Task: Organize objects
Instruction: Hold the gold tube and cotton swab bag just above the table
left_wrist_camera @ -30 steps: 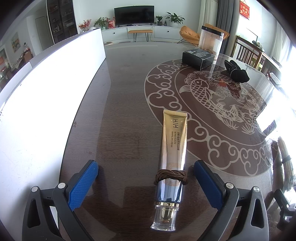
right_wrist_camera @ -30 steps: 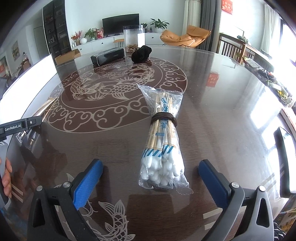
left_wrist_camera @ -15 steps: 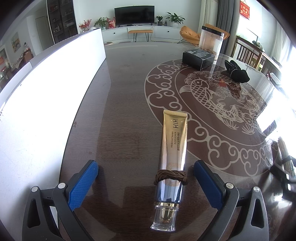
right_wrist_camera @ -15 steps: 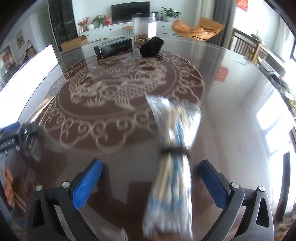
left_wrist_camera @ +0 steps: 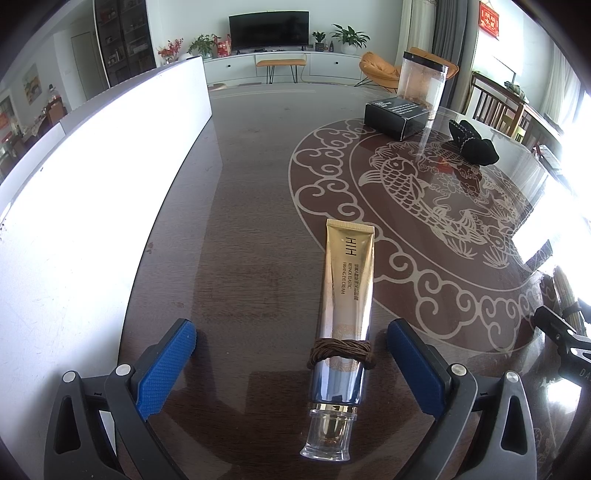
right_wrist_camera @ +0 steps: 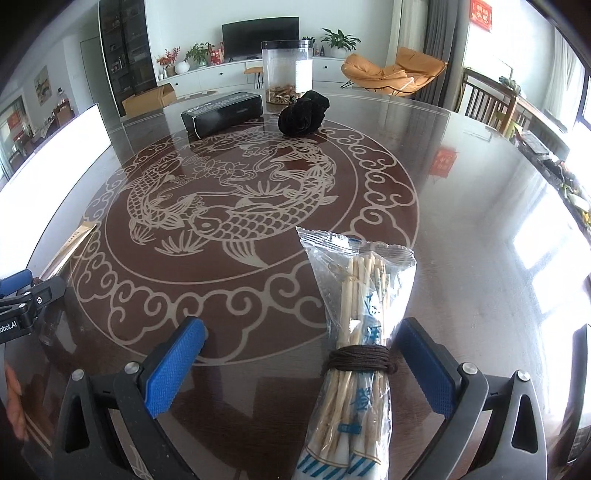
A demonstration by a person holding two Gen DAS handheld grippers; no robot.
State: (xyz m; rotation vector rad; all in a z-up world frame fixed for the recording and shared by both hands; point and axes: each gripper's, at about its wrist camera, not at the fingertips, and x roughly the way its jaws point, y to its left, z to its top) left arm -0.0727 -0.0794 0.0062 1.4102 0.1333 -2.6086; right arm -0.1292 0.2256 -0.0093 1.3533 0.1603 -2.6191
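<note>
A television (left_wrist_camera: 269, 32) and orange armchair (right_wrist_camera: 393, 74) (beyond the table).

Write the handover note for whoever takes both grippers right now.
Left gripper: open, straddling the gold cream tube with a brown cord band, which lies flat on the dark glass-topped table.
Right gripper: open, around the clear bag of cotton swabs tied with brown cord.
Black box and black cloth pouch sit at the far side.
Nothing gripped; grasping and sorting remain.
</note>
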